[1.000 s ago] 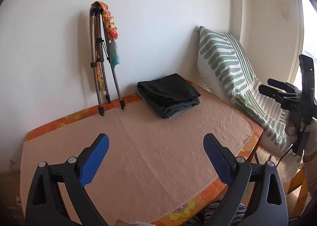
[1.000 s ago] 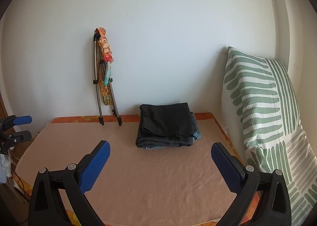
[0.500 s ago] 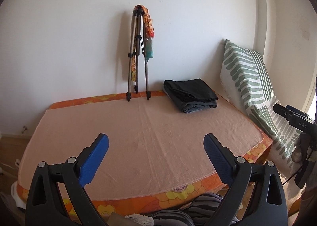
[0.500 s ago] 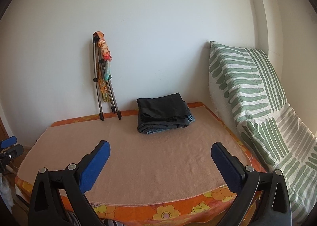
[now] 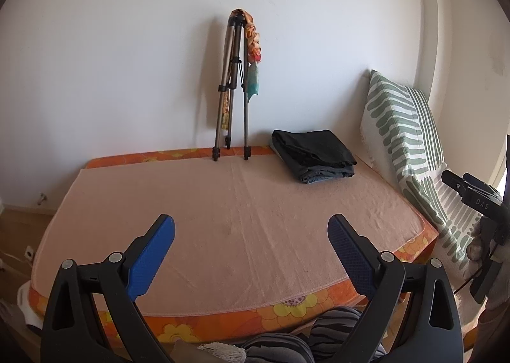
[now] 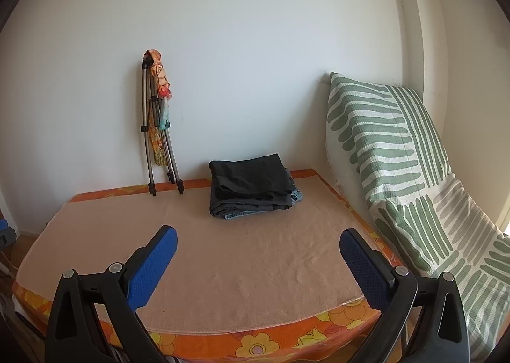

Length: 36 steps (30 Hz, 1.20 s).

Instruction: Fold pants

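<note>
- The left gripper (image 5: 251, 243), black-framed with blue textured pads, stood with its jaws spread wide and nothing between them, held above the near edge of the bed.
- The right gripper (image 6: 258, 254), of the same black-and-blue build, was likewise wide open and held nothing, also poised over the near edge.
- The dark folded pants (image 5: 314, 152) (image 6: 250, 186) lay as a neat stack at the far right of the bed, near the wall, well apart from both grippers. A strip of blue-grey fabric showed under the bottom edge of the stack.
- The peach terry cloth cover (image 5: 223, 219) (image 6: 223, 251) lay flat over the orange floral mattress (image 5: 287, 305) (image 6: 255, 344), whose edge showed along the front.
- A folded metal tripod (image 5: 232, 92) (image 6: 153, 133) with a colourful cloth tied to it leaned against the white wall, its feet on the far edge of the mattress, to the left of the pants.
- A green-and-white striped throw (image 5: 401, 127) (image 6: 389, 146) covered a slanted surface just beside the right edge of the bed.
- Striped fabric (image 5: 318, 334) showed below the left gripper; what it belonged to could not be told.
</note>
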Motion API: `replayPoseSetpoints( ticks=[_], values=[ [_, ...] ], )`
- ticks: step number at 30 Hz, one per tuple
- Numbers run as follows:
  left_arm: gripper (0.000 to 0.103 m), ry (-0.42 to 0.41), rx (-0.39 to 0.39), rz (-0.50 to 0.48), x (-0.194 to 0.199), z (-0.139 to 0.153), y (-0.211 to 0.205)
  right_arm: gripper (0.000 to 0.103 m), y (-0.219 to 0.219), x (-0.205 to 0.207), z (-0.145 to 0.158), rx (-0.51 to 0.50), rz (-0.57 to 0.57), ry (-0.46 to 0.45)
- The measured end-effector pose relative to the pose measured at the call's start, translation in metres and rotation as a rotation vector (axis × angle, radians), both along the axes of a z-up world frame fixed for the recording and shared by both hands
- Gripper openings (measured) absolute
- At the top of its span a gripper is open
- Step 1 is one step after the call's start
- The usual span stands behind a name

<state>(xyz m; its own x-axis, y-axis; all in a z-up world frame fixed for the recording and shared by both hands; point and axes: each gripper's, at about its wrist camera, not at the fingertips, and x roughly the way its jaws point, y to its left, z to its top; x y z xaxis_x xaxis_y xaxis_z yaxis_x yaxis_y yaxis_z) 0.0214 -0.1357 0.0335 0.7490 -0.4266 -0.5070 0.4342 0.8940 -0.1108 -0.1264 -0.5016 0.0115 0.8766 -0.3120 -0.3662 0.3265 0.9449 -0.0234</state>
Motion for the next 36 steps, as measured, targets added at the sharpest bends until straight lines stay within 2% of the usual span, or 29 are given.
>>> replayPoseSetpoints(
  ticks=[36],
  values=[
    [0.097, 0.012, -0.033, 0.007, 0.0005, 0.0024, 0.0097, 0.103, 0.0006, 0.0029, -0.0047, 0.012, -0.004, 0.000]
  ],
)
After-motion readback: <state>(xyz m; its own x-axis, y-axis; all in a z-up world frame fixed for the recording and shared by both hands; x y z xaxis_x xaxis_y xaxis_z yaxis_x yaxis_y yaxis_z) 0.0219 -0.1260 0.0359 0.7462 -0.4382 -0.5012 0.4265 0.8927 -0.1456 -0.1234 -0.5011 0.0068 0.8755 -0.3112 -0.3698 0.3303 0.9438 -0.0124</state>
